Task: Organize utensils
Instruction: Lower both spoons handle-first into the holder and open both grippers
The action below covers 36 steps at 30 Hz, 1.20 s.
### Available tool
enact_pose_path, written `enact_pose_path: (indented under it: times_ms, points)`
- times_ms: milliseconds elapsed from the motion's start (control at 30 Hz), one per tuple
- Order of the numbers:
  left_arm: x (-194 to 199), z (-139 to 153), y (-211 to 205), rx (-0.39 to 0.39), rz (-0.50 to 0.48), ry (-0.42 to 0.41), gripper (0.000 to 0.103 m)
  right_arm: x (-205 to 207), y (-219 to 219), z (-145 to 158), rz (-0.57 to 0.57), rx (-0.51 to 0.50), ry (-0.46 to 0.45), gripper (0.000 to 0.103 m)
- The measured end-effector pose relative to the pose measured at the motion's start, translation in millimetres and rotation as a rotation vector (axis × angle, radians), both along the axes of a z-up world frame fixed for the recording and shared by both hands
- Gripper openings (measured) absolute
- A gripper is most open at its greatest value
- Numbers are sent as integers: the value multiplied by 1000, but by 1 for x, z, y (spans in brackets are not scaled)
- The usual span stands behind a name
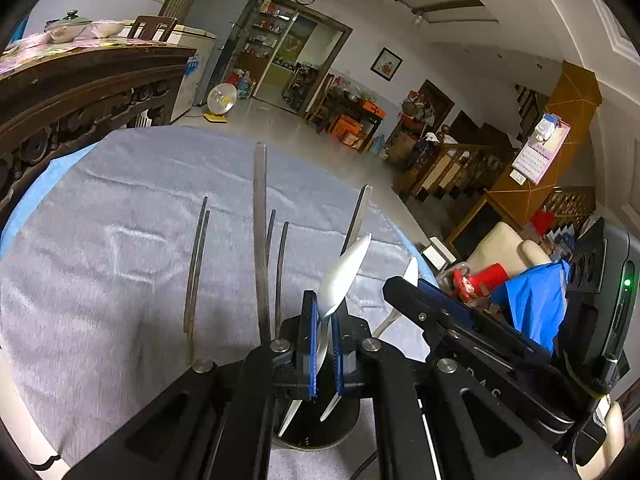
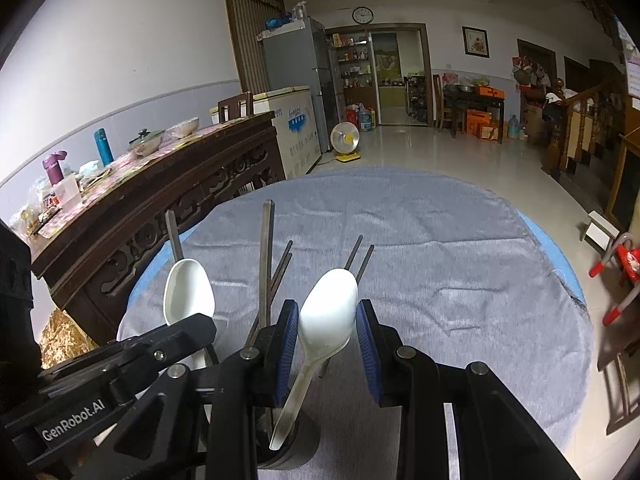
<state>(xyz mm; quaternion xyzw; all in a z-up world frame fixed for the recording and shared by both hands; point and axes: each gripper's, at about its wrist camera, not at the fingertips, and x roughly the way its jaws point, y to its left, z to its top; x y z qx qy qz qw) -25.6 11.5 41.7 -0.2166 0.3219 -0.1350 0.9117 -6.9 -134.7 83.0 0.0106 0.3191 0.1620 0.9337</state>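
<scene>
In the left wrist view, lower centre, the left hand-held gripper (image 1: 325,350) pinches a white spoon (image 1: 344,272) over the dark utensil holder (image 1: 320,428). In the right wrist view, the right hand-held gripper (image 2: 328,354) seems to clasp another white spoon's bowl (image 2: 330,308). Chopsticks (image 2: 266,264) stand in the holder on the grey-clothed counter (image 2: 460,280).
</scene>
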Motion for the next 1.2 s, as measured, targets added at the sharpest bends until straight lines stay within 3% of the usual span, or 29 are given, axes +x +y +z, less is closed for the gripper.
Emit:
enact_pose_path:
  times_ms: [1200]
  points:
    - [-19,-9,15,-6,21,40,8,-17,11,-13,45,-1,33,32]
